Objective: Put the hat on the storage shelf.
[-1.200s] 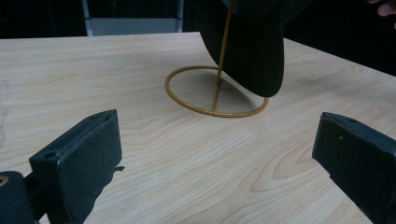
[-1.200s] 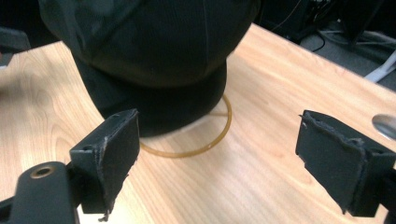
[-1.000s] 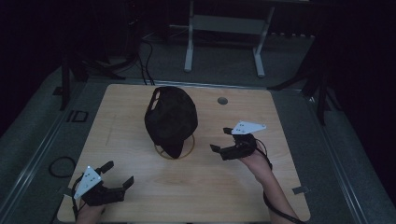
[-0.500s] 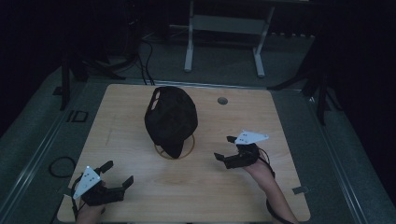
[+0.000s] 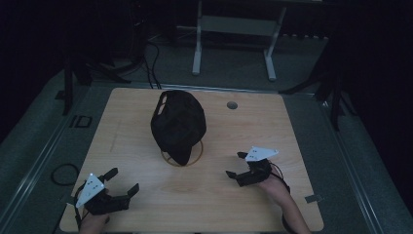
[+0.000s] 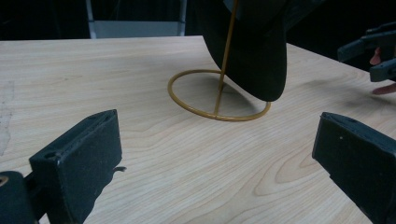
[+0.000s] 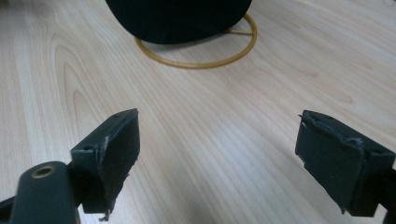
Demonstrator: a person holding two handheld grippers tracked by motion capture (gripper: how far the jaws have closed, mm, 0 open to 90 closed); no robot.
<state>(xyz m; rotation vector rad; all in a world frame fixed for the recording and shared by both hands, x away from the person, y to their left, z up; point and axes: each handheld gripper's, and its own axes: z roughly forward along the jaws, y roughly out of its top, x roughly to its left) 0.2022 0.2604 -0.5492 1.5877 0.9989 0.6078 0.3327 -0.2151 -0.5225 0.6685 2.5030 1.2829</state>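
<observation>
With both the left gripper (image 5: 122,181) and the right gripper (image 5: 235,165) gaping empty, a clumsy grab is risking toppling the black fabric cap (image 5: 178,124) off its thin gold wire stand (image 6: 219,95).

Dim room, grey floor (image 5: 311,73), white-legged bench (image 5: 234,29) behind wooden table (image 5: 272,126).

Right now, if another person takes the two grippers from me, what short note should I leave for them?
Left gripper: open, empty, low at the near left of the table.
Right gripper: open, empty, at the near right, pointed toward the cap.
Black cap: hangs on the gold wire stand at the table's middle, its brim down over the ring base.
Done: cap sits on the stand; nothing is held.
Left: probably only to check that the cap sits steady.
</observation>
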